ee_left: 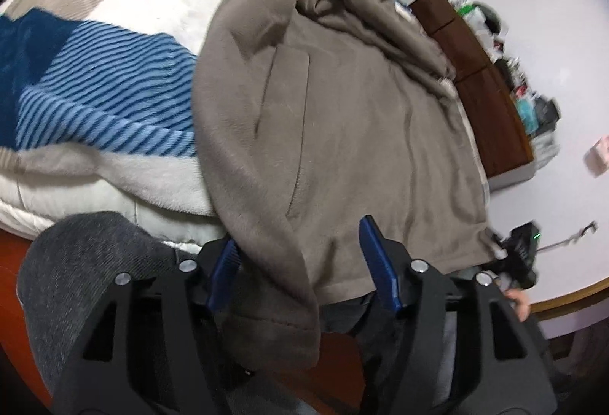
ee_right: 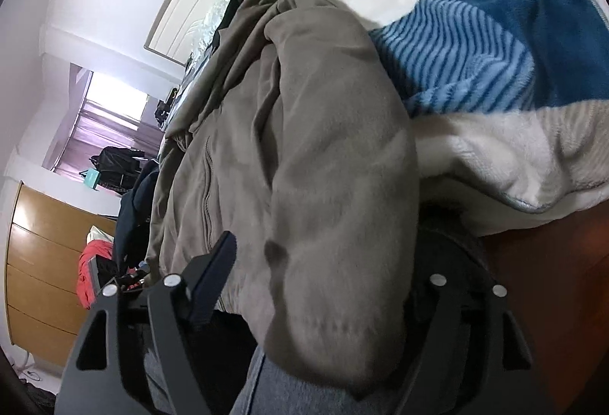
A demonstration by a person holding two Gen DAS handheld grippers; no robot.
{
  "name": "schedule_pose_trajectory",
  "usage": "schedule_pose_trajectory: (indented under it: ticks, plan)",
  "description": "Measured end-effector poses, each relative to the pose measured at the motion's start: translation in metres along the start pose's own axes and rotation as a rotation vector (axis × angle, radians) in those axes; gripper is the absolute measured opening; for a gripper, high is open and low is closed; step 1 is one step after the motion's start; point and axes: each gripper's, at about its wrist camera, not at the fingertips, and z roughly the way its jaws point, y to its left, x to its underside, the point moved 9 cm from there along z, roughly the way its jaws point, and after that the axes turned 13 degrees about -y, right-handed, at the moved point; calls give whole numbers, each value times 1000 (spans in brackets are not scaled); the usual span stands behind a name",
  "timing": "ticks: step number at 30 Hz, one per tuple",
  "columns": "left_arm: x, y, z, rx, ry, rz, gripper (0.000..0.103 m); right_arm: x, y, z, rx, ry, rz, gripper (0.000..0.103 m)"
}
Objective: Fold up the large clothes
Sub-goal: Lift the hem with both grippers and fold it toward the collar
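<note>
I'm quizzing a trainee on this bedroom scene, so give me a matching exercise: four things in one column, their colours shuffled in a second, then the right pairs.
Things:
1. jacket
2. blanket
3. gripper pads
4. drawer unit

Colours:
A. light wood
B. blue and white with stripes
C. taupe
D. dark blue

Pairs: 1-C, 2-B, 3-D, 4-A

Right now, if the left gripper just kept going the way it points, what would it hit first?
Most likely the taupe fleece jacket. Its hem already hangs between the open left gripper pads, and the jacket's body on the bed fills the line ahead.
</note>
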Motion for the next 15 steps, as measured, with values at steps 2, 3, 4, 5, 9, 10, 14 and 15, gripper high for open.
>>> schedule_pose_trajectory:
  ticks: [2,3,4,5,9,10,14,15]
  plan:
    - [3,-1,6,-27,18,25,62,3,2,0,16,11,-6,74]
    - [3,1,7,-35,26,31,62,4,2,0,25,15,-12,74]
    - [4,1,8,-39,33,39,62,5,2,1,39,20,-23,72]
    - [5,2,8,-40,36,42,61,6,2,0,52,25,-26,70]
    - [11,10,11,-39,80,1,9,11,4,1,-4,47,48,15]
    - [11,11,10,-8,84,-25,9,13,5,1,-7,45,54,15]
    - [10,3,-5,71,57,-28,8,12,29,-10,-73,12,16,12]
    - [9,2,-11,84,42,-32,8,10,38,-14,-96,3,-1,11]
